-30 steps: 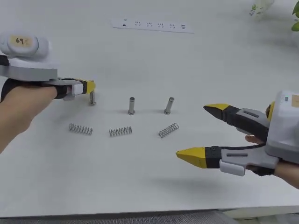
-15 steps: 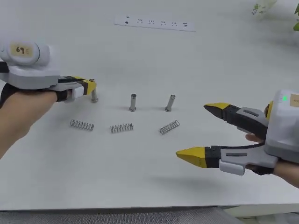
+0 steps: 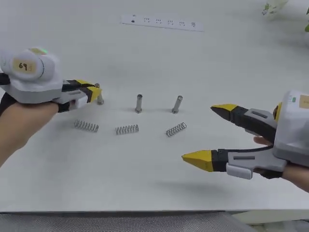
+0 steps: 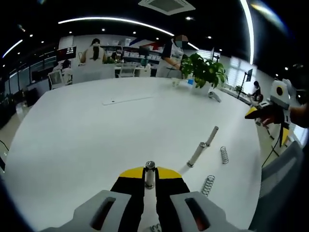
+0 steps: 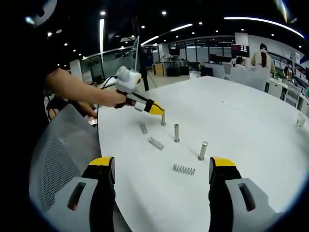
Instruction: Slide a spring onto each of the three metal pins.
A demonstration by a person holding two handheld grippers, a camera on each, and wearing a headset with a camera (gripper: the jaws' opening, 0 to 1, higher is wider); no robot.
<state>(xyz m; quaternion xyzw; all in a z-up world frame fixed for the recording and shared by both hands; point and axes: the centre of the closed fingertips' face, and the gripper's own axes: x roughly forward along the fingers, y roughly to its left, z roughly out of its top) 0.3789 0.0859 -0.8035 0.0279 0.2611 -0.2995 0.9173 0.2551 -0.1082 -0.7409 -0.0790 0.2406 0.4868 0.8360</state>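
Little has changed in the last second. The left gripper [image 3: 95,92] stays clenched on the left pin [image 3: 100,98], which stands upright on the desk [image 3: 145,183]. The right gripper [image 3: 198,134] hangs wide open and empty at near right. Three springs [image 3: 127,129] lie just nearer than the pins, none threaded, so the task looks barely begun. A sticker [image 3: 23,66] on the left gripper reads "69".

Leftmost pin [image 3: 100,100] partly behind left tool [image 3: 95,92]
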